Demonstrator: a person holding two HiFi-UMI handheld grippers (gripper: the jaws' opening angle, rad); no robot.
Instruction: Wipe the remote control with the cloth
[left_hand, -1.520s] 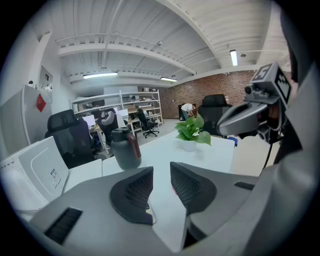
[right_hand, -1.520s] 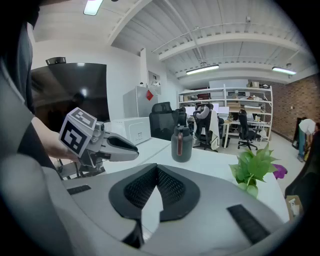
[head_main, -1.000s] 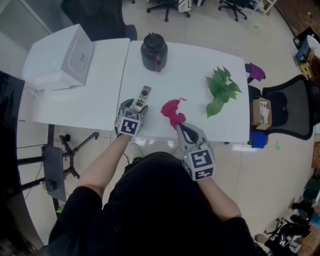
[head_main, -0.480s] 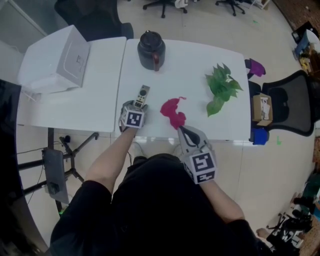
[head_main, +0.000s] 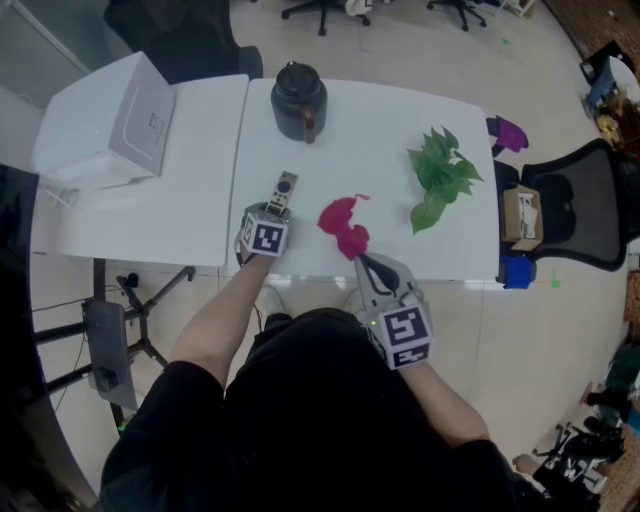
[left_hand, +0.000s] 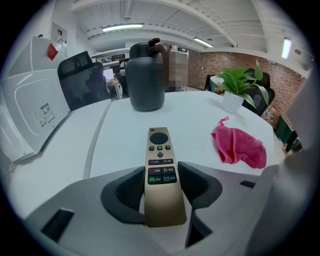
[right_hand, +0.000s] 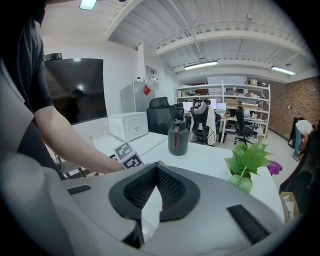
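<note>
Lying flat: slim gold remote (left_hand: 161, 175), round black pad, coloured buttons.

An open-plan office: a swivel chair (head_main: 578, 212) stands on the pale floor (head_main: 560, 380) beside the white surface (head_main: 390, 120). The right gripper view shows desks (right_hand: 231, 119) and shelves (right_hand: 225, 92) at mid frame, strip lights (right_hand: 200, 64) above, and a brick wall (right_hand: 302, 102) at right.

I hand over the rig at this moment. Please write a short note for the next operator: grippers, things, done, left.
Left gripper: jaws have just been closing; pads meet the sides of the remote control on the table.
Right gripper: shut, tips at the pink cloth's near edge; a pinch cannot be confirmed.
Done: remote control gripped. Left: take the pink cloth, wipe.
</note>
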